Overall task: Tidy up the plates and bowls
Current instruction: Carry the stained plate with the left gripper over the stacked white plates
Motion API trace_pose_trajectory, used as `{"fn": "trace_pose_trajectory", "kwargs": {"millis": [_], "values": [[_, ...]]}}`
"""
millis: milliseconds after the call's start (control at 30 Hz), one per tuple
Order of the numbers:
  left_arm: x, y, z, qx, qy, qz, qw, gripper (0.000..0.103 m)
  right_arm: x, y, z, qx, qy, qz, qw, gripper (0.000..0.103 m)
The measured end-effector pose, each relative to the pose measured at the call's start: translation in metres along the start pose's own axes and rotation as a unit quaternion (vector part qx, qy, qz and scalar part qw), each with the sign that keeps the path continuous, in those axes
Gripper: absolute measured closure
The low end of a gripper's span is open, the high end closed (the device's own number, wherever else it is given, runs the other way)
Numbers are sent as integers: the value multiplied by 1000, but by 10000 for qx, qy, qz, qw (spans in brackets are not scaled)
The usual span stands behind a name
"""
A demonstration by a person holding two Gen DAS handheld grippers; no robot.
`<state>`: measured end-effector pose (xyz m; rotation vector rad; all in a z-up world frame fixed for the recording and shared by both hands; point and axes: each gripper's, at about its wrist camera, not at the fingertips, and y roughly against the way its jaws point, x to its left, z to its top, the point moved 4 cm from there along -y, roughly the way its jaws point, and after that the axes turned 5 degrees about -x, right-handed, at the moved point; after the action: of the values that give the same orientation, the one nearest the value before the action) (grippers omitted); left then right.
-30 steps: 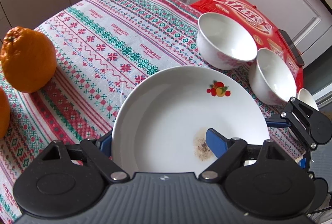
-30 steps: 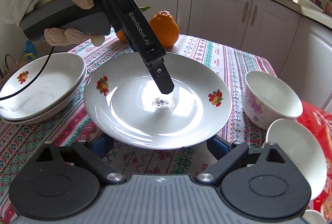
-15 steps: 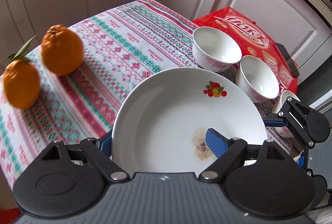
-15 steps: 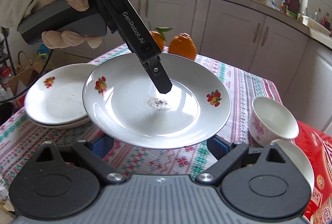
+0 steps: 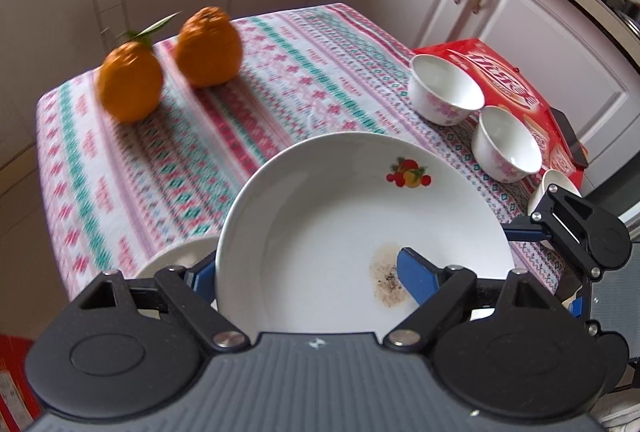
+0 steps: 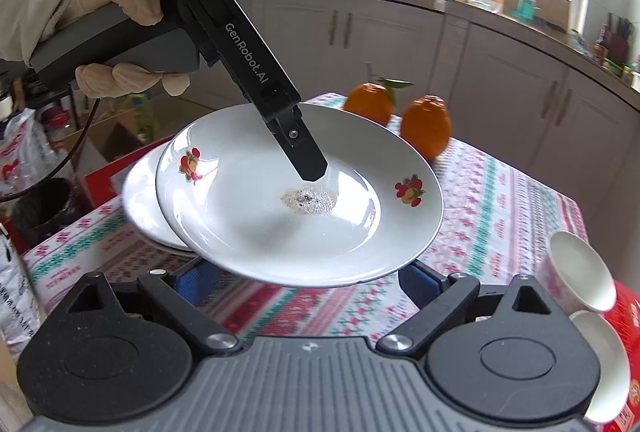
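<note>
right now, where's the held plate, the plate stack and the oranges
held plate [image 6: 248, 228], right wrist view, on its bare white well
plate stack [image 6: 140, 200], right wrist view, on the rim left of the held plate
oranges [image 5: 208, 46], left wrist view, on the right orange's skin
</note>
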<state>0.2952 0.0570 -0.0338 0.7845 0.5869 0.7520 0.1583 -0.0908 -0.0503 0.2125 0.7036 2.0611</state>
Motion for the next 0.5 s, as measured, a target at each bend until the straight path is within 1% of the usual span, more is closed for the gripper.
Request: {"fn": "trace_pose_trajectory", "kwargs": {"millis": [267, 500], "values": [[23, 14, -33, -62, 407, 231, 9989, 15, 25, -13, 4, 47, 222, 396, 9990, 5], [40, 13, -54, -83, 691, 289, 9972, 15, 38, -24, 5, 116, 393, 557, 9976, 5]]}}
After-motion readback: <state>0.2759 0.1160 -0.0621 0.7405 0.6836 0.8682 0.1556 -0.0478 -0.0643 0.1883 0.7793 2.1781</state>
